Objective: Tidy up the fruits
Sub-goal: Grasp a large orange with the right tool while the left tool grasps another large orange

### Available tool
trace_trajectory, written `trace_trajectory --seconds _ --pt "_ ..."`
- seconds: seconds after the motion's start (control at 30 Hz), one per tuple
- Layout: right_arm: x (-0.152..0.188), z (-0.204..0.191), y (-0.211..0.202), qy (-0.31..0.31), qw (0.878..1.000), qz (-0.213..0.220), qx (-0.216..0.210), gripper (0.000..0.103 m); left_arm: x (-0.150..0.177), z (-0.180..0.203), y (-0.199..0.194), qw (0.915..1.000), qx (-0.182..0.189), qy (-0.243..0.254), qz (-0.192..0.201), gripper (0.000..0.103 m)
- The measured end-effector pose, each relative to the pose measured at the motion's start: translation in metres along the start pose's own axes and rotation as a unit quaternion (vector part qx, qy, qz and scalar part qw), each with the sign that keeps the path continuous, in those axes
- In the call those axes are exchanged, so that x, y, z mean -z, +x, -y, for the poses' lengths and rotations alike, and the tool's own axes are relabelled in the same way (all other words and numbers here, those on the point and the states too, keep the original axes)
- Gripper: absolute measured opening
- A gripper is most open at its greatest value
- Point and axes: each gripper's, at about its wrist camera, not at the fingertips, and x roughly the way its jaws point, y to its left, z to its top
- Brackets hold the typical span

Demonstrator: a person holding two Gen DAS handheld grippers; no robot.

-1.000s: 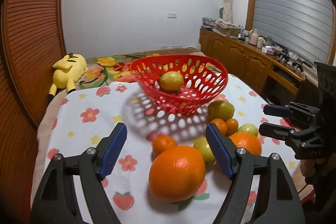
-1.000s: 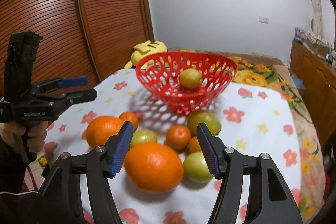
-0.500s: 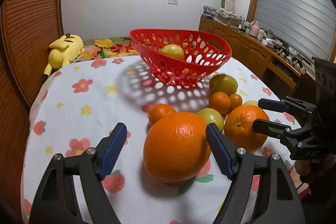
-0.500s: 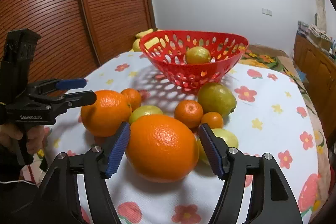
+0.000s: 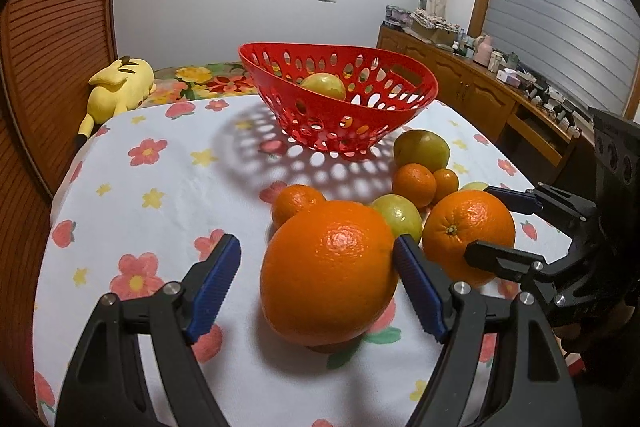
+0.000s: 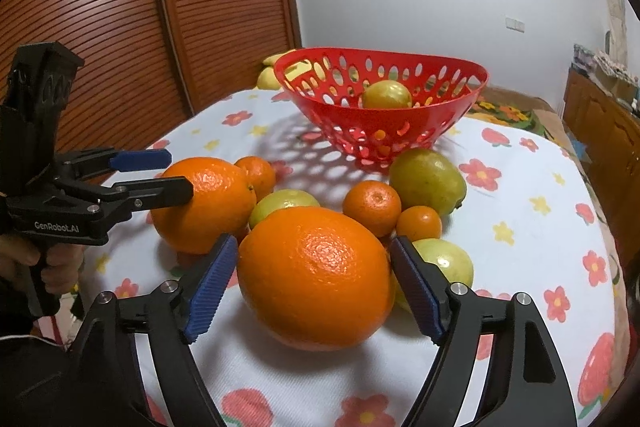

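Between open jaws of the left gripper [image 5: 317, 246], one large orange [image 5: 328, 279].

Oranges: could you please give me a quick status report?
Left gripper open around left orange. Right gripper jaws just opening, right orange between them. Basket holds one fruit. Small fruits crowd behind.

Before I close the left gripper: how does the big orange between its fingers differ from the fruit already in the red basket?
Colour: the big orange is deep orange, the fruit in the basket yellow-green. Place: the big orange lies on the flowered cloth, between the fingers of the open left gripper; the fruit in the basket sits inside the red basket. Both are round, and nothing grips either.
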Motion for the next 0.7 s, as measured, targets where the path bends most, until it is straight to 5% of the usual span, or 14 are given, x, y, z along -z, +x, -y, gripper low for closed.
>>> trace_trajectory --seconds 0.7 --pt "0.006 0.003 0.003 0.015 1.0 -0.001 -0.008 0.087 0.008 0.005 0.036 0.9989 0.014 0.008 -0.045 0.084"
